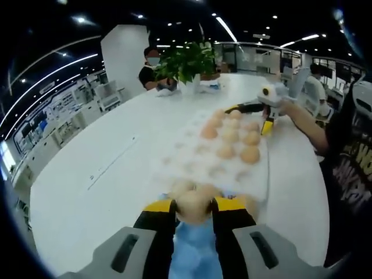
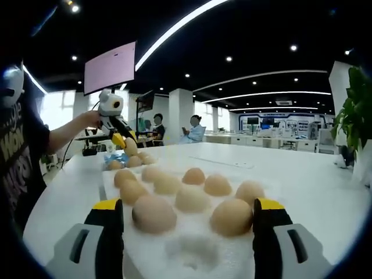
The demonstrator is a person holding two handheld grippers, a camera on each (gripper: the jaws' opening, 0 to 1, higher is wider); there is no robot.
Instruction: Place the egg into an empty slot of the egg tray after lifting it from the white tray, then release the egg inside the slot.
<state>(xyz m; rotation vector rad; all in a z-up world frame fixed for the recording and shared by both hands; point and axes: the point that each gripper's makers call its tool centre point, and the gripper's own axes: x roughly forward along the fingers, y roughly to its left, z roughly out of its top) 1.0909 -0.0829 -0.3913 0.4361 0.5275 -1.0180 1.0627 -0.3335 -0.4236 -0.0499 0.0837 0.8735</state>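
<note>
One egg (image 1: 194,204) is pinched in the left gripper (image 1: 194,210) fingers, low over the egg tray (image 1: 174,160) near edge, probably heading for an empty slot | right gripper (image 2: 187,224) fingers wide, straddling tray's filled end, holding nothing | white bench (image 1: 87,174)

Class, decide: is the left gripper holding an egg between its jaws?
Yes, the left gripper is clamped on an egg sitting between its yellow-tipped jaws.

the only lettering is on the person's dark shirt (image 2: 17,157), at the left edge of the right gripper view: pale block letters, cut off, reading roughly "wow". the same shirt (image 1: 354,157) in the left gripper view shows letter fragments too blurred to read.
</note>
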